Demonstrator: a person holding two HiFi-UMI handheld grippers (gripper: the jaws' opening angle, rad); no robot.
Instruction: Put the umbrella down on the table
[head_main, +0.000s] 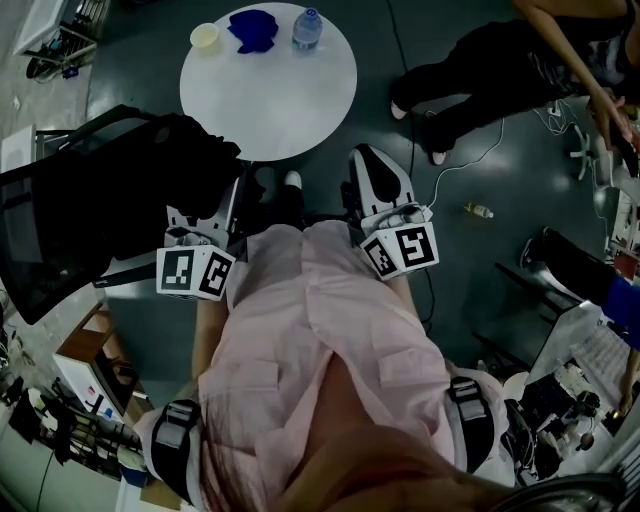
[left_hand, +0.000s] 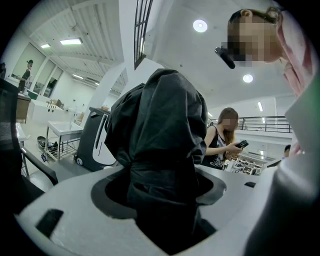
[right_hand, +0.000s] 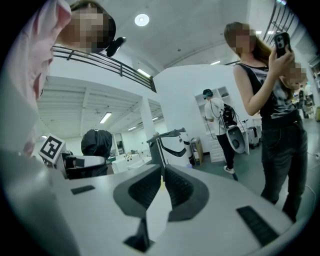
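The umbrella (head_main: 165, 165) is a folded black bundle of fabric. It sticks out of my left gripper (head_main: 218, 195) toward the left, and the jaws stand wide, shut on it. In the left gripper view the umbrella (left_hand: 162, 130) fills the space between the jaws of the left gripper (left_hand: 161, 187) and hides what lies ahead. My right gripper (head_main: 368, 160) is beside it, jaws together with nothing held; its pads (right_hand: 175, 187) meet in the right gripper view. The round white table (head_main: 275, 95) lies just beyond both grippers.
On the table's far edge stand a pale cup (head_main: 204, 37), a blue cloth (head_main: 252, 28) and a water bottle (head_main: 307, 28). A black mesh chair (head_main: 45, 230) is at my left. A seated person (head_main: 480, 75) is at the right, and cables and a small bottle (head_main: 480, 211) lie on the floor.
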